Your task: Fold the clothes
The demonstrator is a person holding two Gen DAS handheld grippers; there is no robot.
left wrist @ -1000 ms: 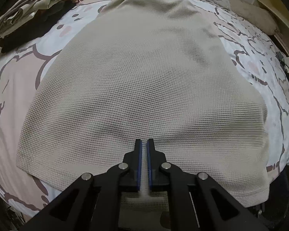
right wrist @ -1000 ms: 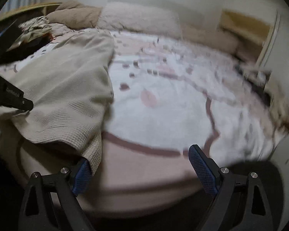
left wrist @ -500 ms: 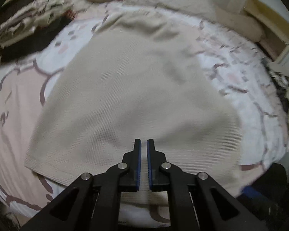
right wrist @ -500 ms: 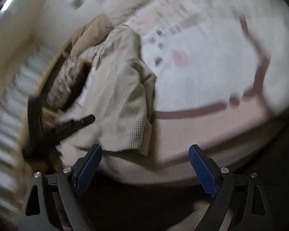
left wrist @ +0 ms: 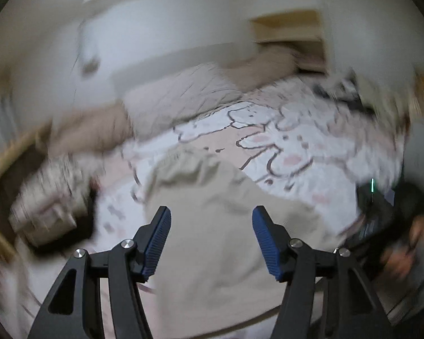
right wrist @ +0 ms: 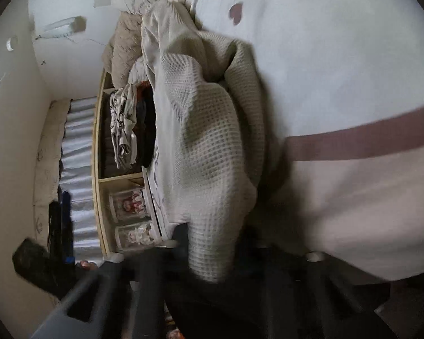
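A beige waffle-knit garment (left wrist: 226, 254) lies spread on the bed below my left gripper (left wrist: 212, 226). That gripper's jaws are opening, its blue pads (left wrist: 161, 237) stand apart, and nothing is between them. In the right wrist view the same garment (right wrist: 209, 147) is bunched at the bed's edge. Its hanging corner (right wrist: 212, 254) runs down between the blurred dark fingers of my right gripper (right wrist: 212, 245). Those jaws are closing on the corner, and blur hides the pads. A dark blur at the far right of the left wrist view is the right gripper (left wrist: 376, 217), with a hand behind it.
The bed has a pink and white cartoon-print sheet (left wrist: 282, 141). A stack of folded clothes (right wrist: 124, 130) lies at the garment's far side against a wooden shelf frame (right wrist: 99, 152). Pillows (left wrist: 183, 96) lie at the head of the bed.
My left gripper lifted off the garment, tilted up and went from shut to open. My right gripper rolled over, dropped to the garment's corner and closed from wide open onto it.
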